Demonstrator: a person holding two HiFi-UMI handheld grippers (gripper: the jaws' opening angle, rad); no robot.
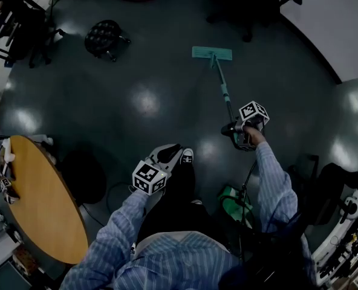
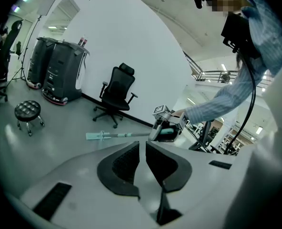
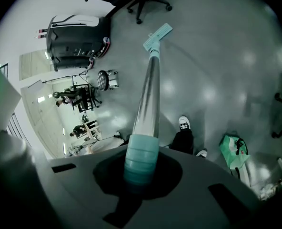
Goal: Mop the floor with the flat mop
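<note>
A flat mop lies with its teal head (image 1: 212, 54) flat on the dark grey floor ahead of me, and its pole (image 1: 223, 89) slants back to my right hand. My right gripper (image 1: 244, 133) is shut on the pale teal grip of the mop handle (image 3: 141, 159), which runs up the right gripper view to the mop head (image 3: 157, 36). My left gripper (image 1: 165, 154) hangs low by my legs, apart from the mop. In the left gripper view its jaws (image 2: 142, 147) stand together with nothing between them, and the mop (image 2: 99, 136) lies on the floor beyond.
A round wooden table (image 1: 46, 204) stands at my left. A black stool (image 1: 105, 38) and an office chair (image 1: 247, 11) stand farther off. A green bag (image 1: 233, 201) lies by my right foot. The white wall (image 1: 336, 17) closes the right; dark machines (image 2: 60, 70) stand against it.
</note>
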